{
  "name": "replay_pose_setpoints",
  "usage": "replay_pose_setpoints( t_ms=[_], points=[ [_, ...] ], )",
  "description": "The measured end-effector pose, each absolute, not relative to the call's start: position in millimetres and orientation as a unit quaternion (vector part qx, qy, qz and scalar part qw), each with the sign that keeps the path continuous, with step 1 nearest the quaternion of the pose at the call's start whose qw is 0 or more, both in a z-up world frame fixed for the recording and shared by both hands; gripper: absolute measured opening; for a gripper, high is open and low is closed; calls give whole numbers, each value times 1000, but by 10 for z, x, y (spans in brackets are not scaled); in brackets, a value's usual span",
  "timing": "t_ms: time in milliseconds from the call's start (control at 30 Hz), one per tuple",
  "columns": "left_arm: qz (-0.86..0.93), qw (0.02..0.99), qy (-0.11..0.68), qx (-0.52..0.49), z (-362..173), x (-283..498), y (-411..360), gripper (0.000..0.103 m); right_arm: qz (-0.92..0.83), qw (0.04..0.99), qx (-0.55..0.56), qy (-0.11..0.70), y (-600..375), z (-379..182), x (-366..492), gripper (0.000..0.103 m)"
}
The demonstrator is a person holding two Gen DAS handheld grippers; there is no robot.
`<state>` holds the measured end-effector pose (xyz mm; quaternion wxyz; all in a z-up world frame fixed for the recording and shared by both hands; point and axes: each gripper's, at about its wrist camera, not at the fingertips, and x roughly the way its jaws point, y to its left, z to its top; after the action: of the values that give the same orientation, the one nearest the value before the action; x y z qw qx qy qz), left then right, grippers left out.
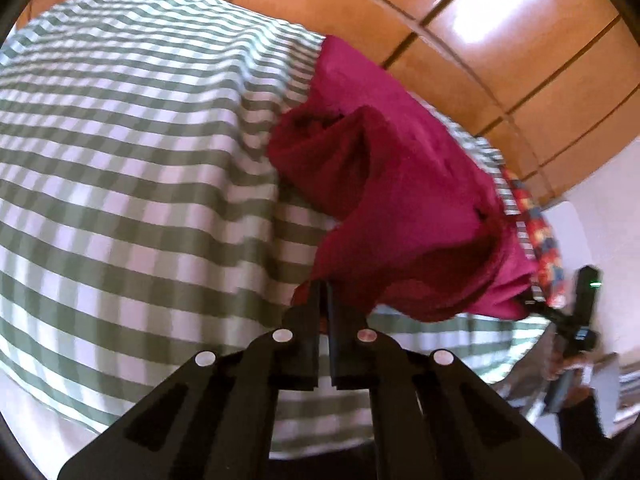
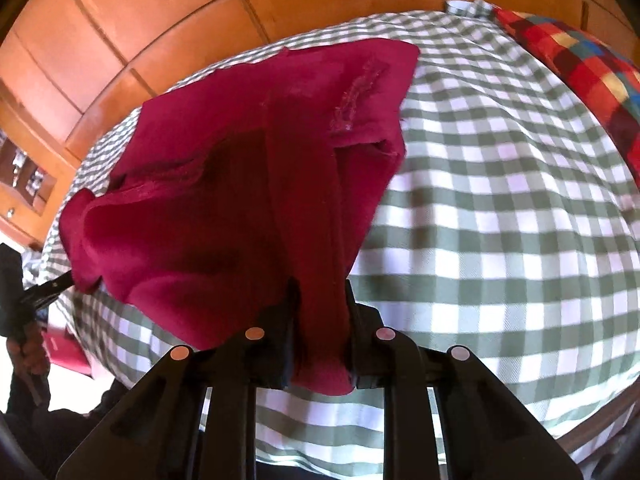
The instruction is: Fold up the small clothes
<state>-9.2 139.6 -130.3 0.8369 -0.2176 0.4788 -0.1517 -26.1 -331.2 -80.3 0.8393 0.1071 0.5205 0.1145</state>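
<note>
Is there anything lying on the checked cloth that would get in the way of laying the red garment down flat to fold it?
Nothing visible does. The red garment hangs between the left gripper and right gripper, both shut on its edges. The checked cloth beneath shows bare; the patchwork cushion sits off at its far edge.

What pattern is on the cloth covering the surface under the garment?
Green-and-white gingham checked cover, clearest in the right wrist view, beneath the magenta fabric garment.

Daylight is bright and even, with white glare on the glossy wooden panels [image 1: 492, 12] toward the upper right of the left wrist view. Both fisheye views bulge and darken at their round edges. Motion blur smears the checked cloth [image 1: 120, 160] and softens the magenta garment [image 2: 240, 160], whose folds hold deep shadow.
</note>
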Motion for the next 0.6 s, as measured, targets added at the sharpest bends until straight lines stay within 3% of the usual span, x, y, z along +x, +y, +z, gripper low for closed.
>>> replay_pose_setpoints(
  t_ms=[400,500,600],
  points=[
    [-205,868,381,-242,-564,838,1112,4,97,839,115,524,-3275,-862,-219,19],
    [-162,870,365,-289,-514,1172,1257,47,95,838,125,523,-3304,-877,-222,19],
    [-131,877,367,-282,-559,1273,1410,48,97,837,132,522,-3328,-897,-218,20]
  ],
)
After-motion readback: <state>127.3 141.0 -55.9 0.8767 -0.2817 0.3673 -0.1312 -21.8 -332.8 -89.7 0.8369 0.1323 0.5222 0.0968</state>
